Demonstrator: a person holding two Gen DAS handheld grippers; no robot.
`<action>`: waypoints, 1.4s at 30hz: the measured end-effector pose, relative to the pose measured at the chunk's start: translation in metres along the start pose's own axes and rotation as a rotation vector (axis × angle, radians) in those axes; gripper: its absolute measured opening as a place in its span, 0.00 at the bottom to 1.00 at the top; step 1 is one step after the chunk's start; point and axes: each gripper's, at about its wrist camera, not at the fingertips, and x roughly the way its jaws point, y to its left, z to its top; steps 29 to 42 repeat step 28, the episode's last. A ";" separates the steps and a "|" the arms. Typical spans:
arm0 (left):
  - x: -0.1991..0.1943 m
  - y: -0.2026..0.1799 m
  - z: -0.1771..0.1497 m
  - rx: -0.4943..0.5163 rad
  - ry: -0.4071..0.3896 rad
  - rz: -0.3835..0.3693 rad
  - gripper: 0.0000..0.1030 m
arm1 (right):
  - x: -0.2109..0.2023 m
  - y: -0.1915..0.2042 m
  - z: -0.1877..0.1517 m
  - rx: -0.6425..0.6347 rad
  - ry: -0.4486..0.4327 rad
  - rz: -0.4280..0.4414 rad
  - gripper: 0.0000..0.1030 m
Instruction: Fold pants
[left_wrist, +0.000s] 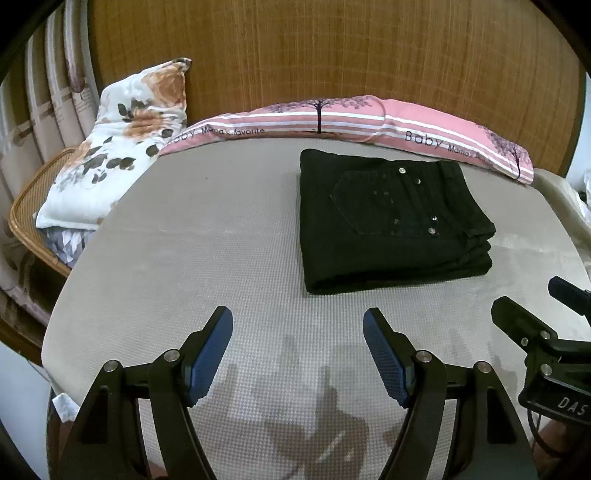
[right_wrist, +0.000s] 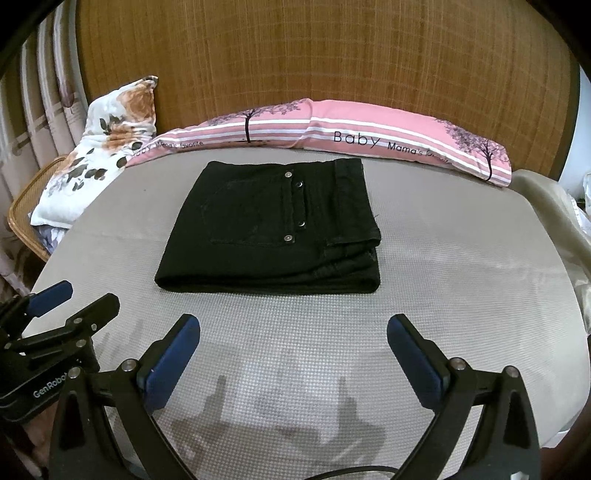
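Black pants lie folded in a compact stacked rectangle on the grey bed, back pocket and metal rivets facing up; they also show in the right wrist view. My left gripper is open and empty, hovering above the bed short of the pants and to their left. My right gripper is open and empty, just short of the pants' near edge. The right gripper shows at the right edge of the left wrist view; the left gripper shows at the left edge of the right wrist view.
A long pink striped pillow lies along the wooden headboard behind the pants. A white floral pillow rests at the back left over a wicker basket. The grey mattress drops off at left and right.
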 end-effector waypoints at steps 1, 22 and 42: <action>0.000 0.000 -0.002 0.001 -0.001 0.000 0.71 | 0.001 0.000 0.000 -0.001 0.002 0.002 0.97; 0.006 -0.001 -0.004 0.035 0.009 0.002 0.71 | 0.004 0.002 -0.005 0.004 0.012 -0.002 0.97; 0.006 -0.004 -0.002 0.047 0.002 -0.018 0.71 | 0.005 -0.002 -0.005 0.021 0.016 0.003 0.97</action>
